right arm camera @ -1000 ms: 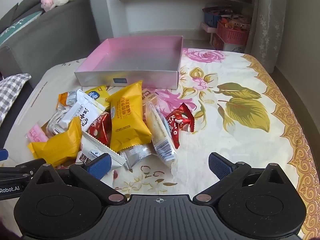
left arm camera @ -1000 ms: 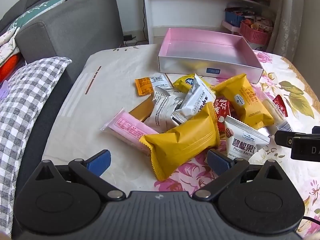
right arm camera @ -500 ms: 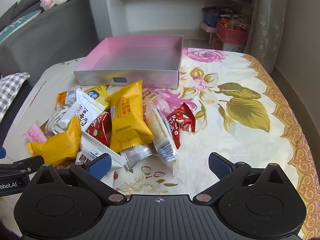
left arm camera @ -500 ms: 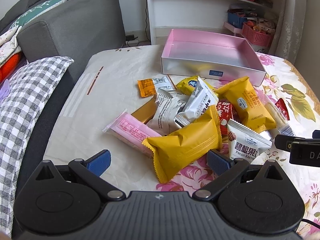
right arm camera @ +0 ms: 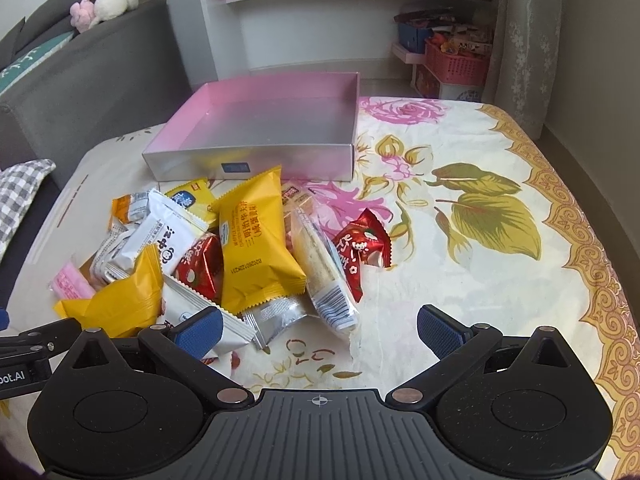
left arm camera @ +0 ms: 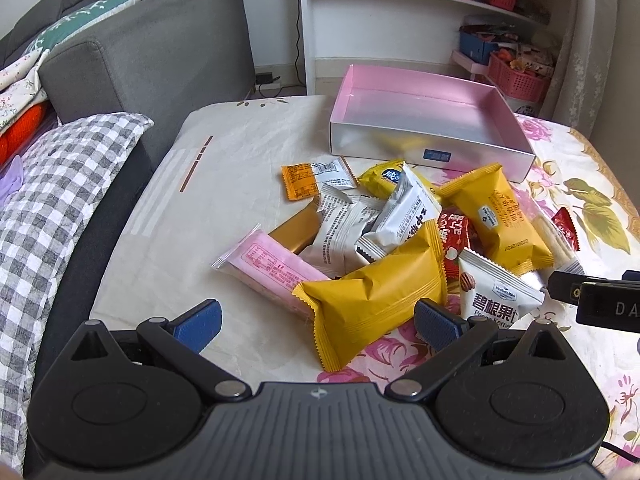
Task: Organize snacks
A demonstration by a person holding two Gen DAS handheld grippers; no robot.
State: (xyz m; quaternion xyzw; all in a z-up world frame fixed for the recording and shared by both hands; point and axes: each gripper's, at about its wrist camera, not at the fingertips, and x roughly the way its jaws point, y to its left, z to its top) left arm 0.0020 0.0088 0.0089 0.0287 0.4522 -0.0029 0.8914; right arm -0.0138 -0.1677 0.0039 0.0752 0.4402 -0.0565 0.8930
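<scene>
A heap of wrapped snacks lies on a floral tablecloth. In the left wrist view a big yellow packet (left arm camera: 376, 296) lies nearest, between the open fingers of my left gripper (left arm camera: 318, 322). A pink packet (left arm camera: 272, 270) and a white pecan packet (left arm camera: 494, 298) flank it. Behind the heap stands an empty pink box (left arm camera: 424, 124). In the right wrist view my right gripper (right arm camera: 318, 330) is open and holds nothing, just short of a clear cracker pack (right arm camera: 322, 272), a second yellow packet (right arm camera: 254, 240) and a red candy wrapper (right arm camera: 360, 250). The pink box (right arm camera: 260, 128) stands beyond.
A grey sofa (left arm camera: 152, 52) with a checked cushion (left arm camera: 52, 200) borders the table on the left. White shelves (right arm camera: 340, 12) and pink baskets (right arm camera: 456, 66) stand behind. The cloth (right arm camera: 500, 280) to the right of the heap is bare.
Both views have drawn slightly back and up from the snack heap. Both grippers stay open and no snack has moved.
</scene>
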